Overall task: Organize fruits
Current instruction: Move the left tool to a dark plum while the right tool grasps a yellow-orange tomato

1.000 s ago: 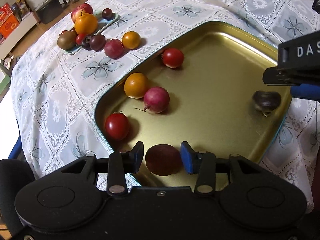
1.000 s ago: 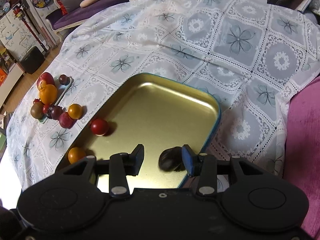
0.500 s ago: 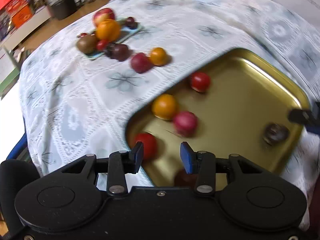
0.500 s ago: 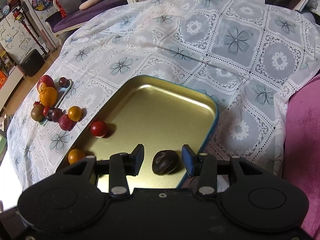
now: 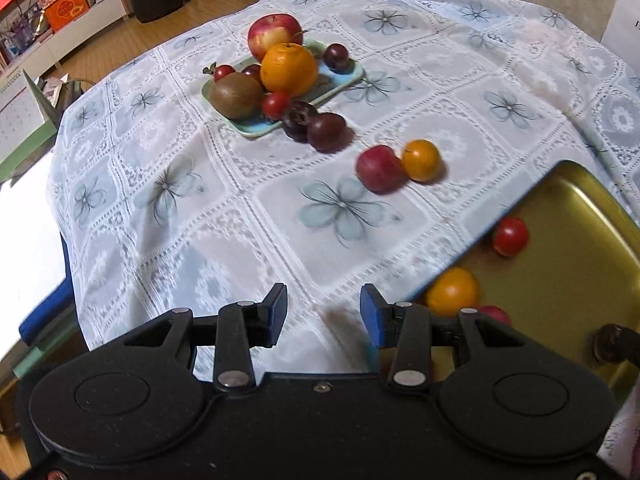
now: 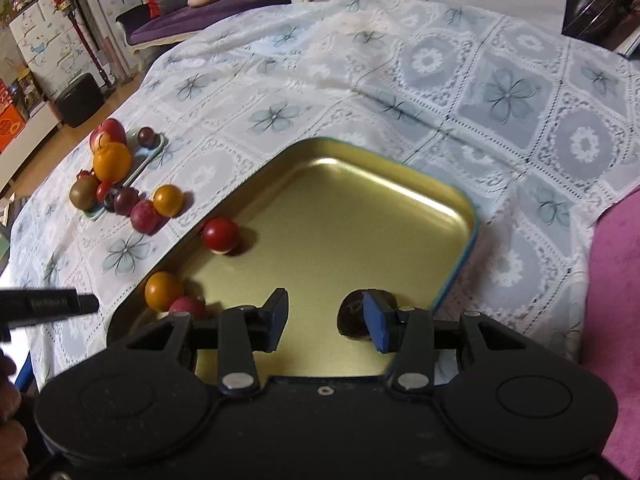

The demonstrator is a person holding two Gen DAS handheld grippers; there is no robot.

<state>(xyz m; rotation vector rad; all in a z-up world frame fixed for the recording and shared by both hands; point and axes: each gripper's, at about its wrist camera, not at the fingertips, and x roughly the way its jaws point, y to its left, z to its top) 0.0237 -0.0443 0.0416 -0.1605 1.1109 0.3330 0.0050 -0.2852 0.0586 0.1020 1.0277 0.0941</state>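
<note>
My left gripper (image 5: 323, 312) is open over bare tablecloth, just left of the gold tray (image 5: 560, 168), with nothing between its fingers. Inside the tray lie a red tomato (image 5: 510, 236), a small orange (image 5: 452, 290) and a pink-red fruit (image 5: 494, 314). My right gripper (image 6: 326, 318) is open over the gold tray's (image 6: 384, 156) near corner. A dark wrinkled fruit (image 6: 352, 316) lies on the tray floor, partly behind the right finger and not gripped. A light blue plate (image 5: 340, 76) holds an apple (image 5: 274, 34), a big orange (image 5: 289, 68), a kiwi (image 5: 236, 95) and small plums.
Loose on the cloth between plate and tray lie two dark plums (image 5: 326, 131), a red plum (image 5: 378, 168) and a small orange (image 5: 420, 160). The table edge drops off at the left (image 5: 60, 200). A pink cushion (image 6: 616, 280) borders the tray's right side.
My left gripper swung left from over the tray to over the cloth, leaving the dark red fruit that lay between its fingers. The dark wrinkled fruit now sits behind my right finger.
</note>
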